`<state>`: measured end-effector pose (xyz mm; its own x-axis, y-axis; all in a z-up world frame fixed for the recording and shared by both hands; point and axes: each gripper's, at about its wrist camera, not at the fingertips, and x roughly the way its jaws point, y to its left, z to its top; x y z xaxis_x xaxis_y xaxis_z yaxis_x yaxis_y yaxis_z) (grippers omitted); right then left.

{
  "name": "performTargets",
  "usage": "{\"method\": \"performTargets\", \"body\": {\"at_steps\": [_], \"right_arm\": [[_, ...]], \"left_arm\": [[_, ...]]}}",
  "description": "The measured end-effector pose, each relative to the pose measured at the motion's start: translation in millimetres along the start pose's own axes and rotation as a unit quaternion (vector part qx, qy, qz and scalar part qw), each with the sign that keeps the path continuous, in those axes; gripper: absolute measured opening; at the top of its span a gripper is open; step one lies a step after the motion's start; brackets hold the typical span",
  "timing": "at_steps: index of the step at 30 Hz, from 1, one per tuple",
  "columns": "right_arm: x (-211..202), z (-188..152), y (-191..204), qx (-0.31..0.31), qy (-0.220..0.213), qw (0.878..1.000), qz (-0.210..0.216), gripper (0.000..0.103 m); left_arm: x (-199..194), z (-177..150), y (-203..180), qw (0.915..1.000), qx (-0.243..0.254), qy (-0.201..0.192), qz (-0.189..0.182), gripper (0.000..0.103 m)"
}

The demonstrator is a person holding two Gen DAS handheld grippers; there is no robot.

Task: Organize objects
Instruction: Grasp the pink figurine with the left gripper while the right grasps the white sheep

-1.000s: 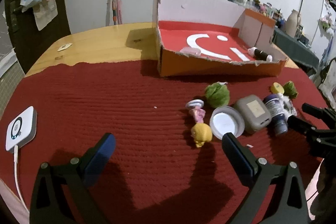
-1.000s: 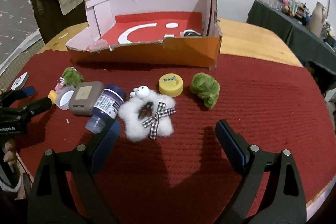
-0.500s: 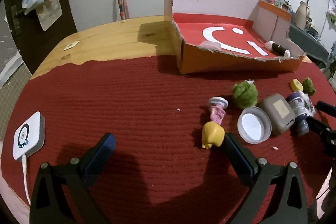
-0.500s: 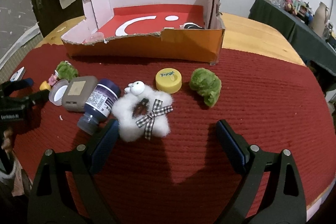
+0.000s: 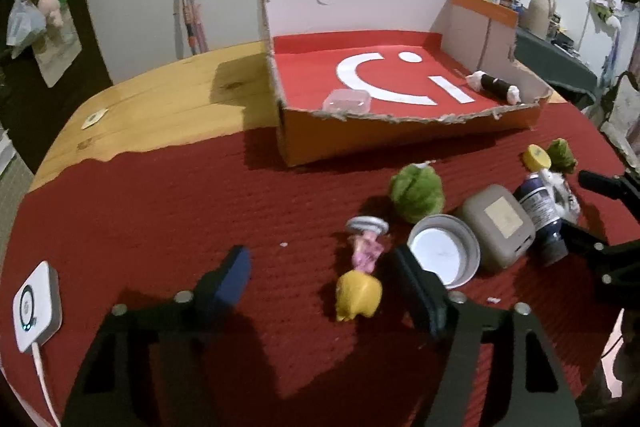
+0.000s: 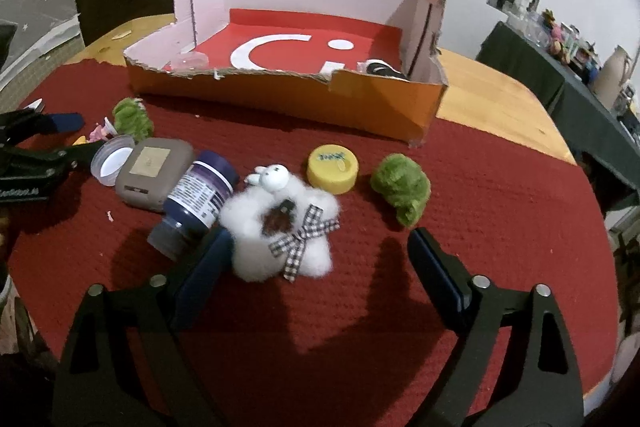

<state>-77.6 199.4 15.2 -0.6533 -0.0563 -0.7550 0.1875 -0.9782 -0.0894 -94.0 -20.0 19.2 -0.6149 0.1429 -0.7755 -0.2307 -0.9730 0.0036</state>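
In the left wrist view a small yellow and pink toy (image 5: 360, 287) lies on the red cloth between the fingers of my left gripper (image 5: 324, 275), close to the right finger. The jaws are closing and the pads do not press on it. In the right wrist view a white fluffy scrunchie with a checked bow (image 6: 280, 227) lies between the fingers of my right gripper (image 6: 320, 259), against the left finger. These jaws are closing too, with no grip. An orange cardboard box (image 5: 400, 133) (image 6: 280, 95) stands behind, holding a clear case (image 5: 347, 101) and a black roll (image 5: 494, 87).
In a row on the cloth lie a green fuzzy ball (image 5: 416, 193), a white lid (image 5: 444, 255), a grey case (image 6: 152, 167), a dark blue bottle (image 6: 196, 195), a yellow cap (image 6: 332, 167) and a second green ball (image 6: 402, 185). A white device (image 5: 36, 307) sits at the left edge.
My left gripper has shifted right, so the yellow and pink toy now lies between its narrowed fingers. My right gripper has narrowed slightly and edged onto the white scrunchie.
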Motion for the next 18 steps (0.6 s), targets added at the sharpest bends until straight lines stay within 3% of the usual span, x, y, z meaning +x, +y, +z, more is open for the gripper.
{"method": "performTargets", "body": {"at_steps": [4,8,10,11,18], "right_arm": [[5,5,2,-0.003,0.0,1.0,0.01,0.073],[9,8,-2,0.012,0.003,0.999,0.048,0.057],[9,10,-1,0.006,0.0,0.998,0.057,0.053],[9,9,-1,0.006,-0.002,0.998,0.061,0.052],[-4,9,-6,0.019,-0.02,0.997,0.072,0.052]], "left_arm": [[1,2,-4,0.9998,0.009,-0.005,-0.016,0.055],[-1,2,-8,0.9991,0.022,-0.013,-0.034,0.041],[-2,1,-11,0.9982,0.026,-0.017,-0.051,0.022],[-2,0,-11,0.9979,0.026,-0.019,-0.057,0.019],[-12,0,-11,0.9974,0.016,-0.033,-0.061,0.019]]}}
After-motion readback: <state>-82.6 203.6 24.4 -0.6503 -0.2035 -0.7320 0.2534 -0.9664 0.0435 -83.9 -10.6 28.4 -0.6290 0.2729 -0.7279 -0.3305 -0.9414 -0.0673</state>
